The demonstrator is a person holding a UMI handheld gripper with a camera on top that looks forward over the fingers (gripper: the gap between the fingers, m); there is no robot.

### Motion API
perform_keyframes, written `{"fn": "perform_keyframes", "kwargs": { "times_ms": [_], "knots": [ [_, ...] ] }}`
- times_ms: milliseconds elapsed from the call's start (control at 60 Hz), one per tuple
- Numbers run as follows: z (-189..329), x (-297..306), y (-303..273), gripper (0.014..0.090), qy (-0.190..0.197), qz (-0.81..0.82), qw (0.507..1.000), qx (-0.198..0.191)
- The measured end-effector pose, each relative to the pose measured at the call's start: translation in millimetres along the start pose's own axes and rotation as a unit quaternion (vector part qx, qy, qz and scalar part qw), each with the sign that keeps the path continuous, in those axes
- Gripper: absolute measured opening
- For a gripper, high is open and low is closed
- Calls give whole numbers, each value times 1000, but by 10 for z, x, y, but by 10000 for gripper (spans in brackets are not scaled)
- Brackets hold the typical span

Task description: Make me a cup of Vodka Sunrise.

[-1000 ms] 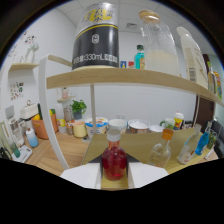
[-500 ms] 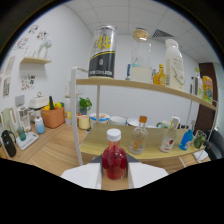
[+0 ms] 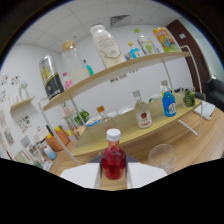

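A small bottle of red liquid [image 3: 113,161] with a white cap sits between my white fingers [image 3: 79,176], and my gripper [image 3: 113,173] is shut on it. It is held upright relative to the fingers. An empty clear glass [image 3: 161,155] stands on the wooden table just ahead of the right finger. Beyond it, on the lower shelf [image 3: 125,131], stand a clear bottle with a red label [image 3: 142,116], a blue bottle [image 3: 169,104] and a green one [image 3: 188,97].
The upper shelf [image 3: 115,71] carries large bottles: a black can [image 3: 50,77], a clear jar [image 3: 75,64] and a white bottle [image 3: 106,46]. A plant [image 3: 81,118] and an orange pot [image 3: 54,141] stand further left. A white shelf leg [image 3: 186,128] slants down near the glass.
The gripper has swung to the right and tilted, still carrying the red bottle. The shelves now appear slanted, and the clear glass has come into view beside the right finger.
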Motion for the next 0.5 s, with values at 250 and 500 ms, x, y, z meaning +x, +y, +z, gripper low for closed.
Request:
{"fn": "perform_keyframes", "kwargs": {
  "times_ms": [250, 500],
  "knots": [
    [-39, -159, -371, 345, -105, 346, 932, 14],
    [-39, -53, -494, 342, -168, 610, 774, 16]
  ]
}}
